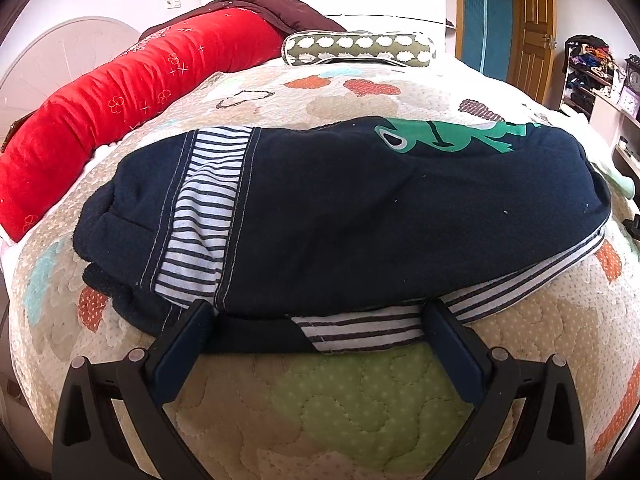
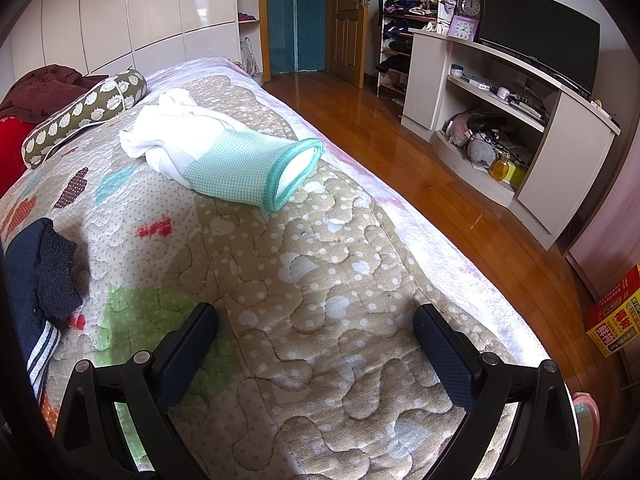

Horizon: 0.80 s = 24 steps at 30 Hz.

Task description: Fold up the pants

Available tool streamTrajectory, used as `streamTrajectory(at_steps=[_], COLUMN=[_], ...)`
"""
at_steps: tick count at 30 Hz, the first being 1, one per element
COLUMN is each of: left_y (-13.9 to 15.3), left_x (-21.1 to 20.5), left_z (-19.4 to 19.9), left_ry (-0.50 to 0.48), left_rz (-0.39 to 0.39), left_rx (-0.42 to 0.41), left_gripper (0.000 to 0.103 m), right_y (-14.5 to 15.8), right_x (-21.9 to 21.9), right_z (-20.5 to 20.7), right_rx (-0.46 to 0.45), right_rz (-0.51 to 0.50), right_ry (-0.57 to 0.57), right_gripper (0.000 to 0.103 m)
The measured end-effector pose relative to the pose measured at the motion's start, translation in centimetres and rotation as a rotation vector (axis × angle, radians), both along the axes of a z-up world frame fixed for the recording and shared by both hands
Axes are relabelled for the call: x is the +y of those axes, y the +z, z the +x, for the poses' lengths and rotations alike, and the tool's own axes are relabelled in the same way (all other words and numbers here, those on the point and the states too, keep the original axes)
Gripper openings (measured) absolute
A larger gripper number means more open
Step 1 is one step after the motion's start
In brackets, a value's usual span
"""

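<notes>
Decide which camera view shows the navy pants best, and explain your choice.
The left wrist view: the pants fill it, with frog print and striped trim visible. The right wrist view catches only a navy corner at its left edge.

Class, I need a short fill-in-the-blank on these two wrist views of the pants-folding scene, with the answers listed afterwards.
1. The navy pants carry a green ____ picture.
2. The left gripper is ____, its fingers either side of the striped waistband.
3. The right gripper hovers over the ____, holding nothing.
4. The white and mint garment lies beside a ____-patterned bolster.

Answers: frog; open; quilt; sheep
</notes>
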<state>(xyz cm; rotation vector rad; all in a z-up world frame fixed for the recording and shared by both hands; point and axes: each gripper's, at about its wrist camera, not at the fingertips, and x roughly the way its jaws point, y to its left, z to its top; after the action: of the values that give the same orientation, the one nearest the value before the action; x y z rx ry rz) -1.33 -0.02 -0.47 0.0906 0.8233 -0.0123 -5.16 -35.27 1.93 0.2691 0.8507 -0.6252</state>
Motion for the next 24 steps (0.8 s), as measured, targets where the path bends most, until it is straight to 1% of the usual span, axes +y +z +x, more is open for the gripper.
streamTrajectory(at_steps=[13, 24], left_y=[0.16, 0.1], left_x=[-0.26, -0.3], left_z=[-0.05, -0.16], left_ry=[0.038, 0.038], left_rz=[0.013, 0.01], left_rx=[0.017, 0.012], left_gripper=[0.103, 0.103], right_y=[0.0, 0.0], right_x=[0.0, 0.0], right_z=[0.0, 0.0], right_rx=[0.0, 0.0], right_rz=[0.0, 0.0], right_ry=[0.0, 0.0], right_gripper=[0.1, 0.1])
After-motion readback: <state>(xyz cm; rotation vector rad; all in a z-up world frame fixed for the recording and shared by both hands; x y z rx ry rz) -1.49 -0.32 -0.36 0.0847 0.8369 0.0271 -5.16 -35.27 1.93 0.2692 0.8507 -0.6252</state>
